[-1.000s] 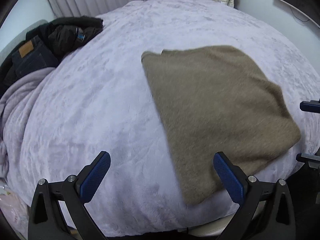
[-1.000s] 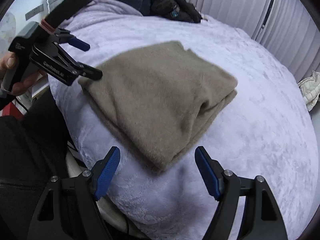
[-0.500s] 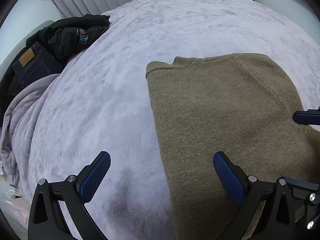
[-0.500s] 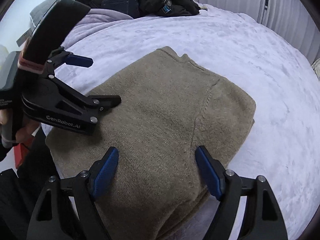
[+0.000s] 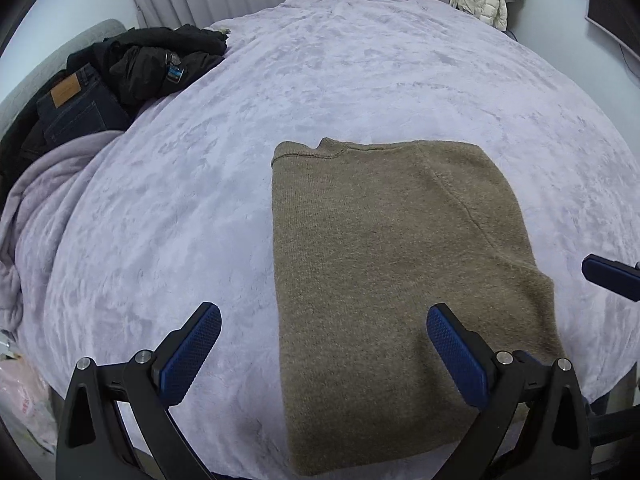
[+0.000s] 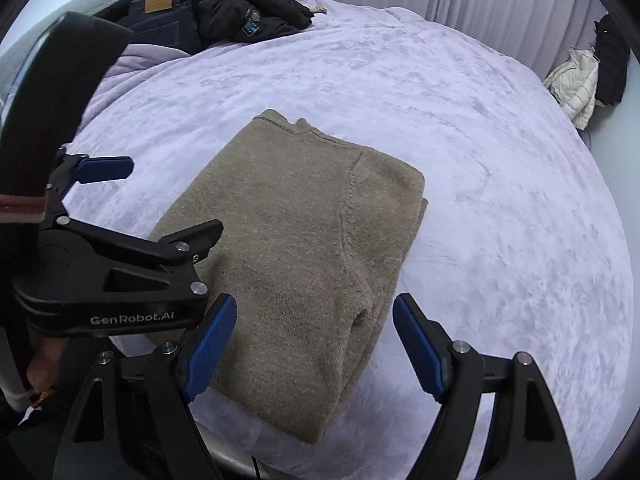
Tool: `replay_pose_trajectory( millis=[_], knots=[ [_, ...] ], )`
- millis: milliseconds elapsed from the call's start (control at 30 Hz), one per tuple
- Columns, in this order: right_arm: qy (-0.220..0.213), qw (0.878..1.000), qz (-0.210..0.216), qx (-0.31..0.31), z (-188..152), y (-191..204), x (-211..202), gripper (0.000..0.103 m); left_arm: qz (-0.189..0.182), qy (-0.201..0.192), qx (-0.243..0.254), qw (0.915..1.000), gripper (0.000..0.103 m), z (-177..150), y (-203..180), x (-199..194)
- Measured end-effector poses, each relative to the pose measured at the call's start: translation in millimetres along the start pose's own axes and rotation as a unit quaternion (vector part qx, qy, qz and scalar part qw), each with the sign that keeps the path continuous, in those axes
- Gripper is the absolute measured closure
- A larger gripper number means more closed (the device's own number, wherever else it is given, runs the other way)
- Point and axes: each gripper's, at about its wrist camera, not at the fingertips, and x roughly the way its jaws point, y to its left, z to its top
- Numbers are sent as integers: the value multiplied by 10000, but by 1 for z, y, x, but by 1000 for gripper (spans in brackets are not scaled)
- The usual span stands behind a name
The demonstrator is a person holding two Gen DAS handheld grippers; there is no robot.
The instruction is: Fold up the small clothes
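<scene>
Left gripper spread wide, holding nothing, poised over the near left edge of the brown sweater. Right gripper likewise wide and bare, above the near right edge. Sweater folded flat near the front of the lilac bedspread; soft, thick, probably floppy, best pinched at stacked corners. Dark clothes pile well apart, nothing obstructing.

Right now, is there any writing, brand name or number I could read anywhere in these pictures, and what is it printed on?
"GenRobot.AI": white lettering on the black body of the left tool, seen from the right wrist view.
Tan patch on the dark jeans: too small to read.
Blue tag on the black jacket: too blurred to read.
The brown sweater and the lilac blanket show no text.
</scene>
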Motion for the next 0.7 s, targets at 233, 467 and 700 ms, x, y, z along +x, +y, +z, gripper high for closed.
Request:
replay_pose_trajectory(
  millis=[233,467,700],
  knots=[
    [292,9974,-654,-48,-3,8,7,20,439,-299,-939,9942,0,-11,21,-3],
    [480,9971,-555,181,-8,5,24,20,41,99,-1141,9934,0,-16,25,9],
    [566,9964,-531,350,-7,-1,31,20,81,226,-1086,9938,0,-17,19,20]
  ],
)
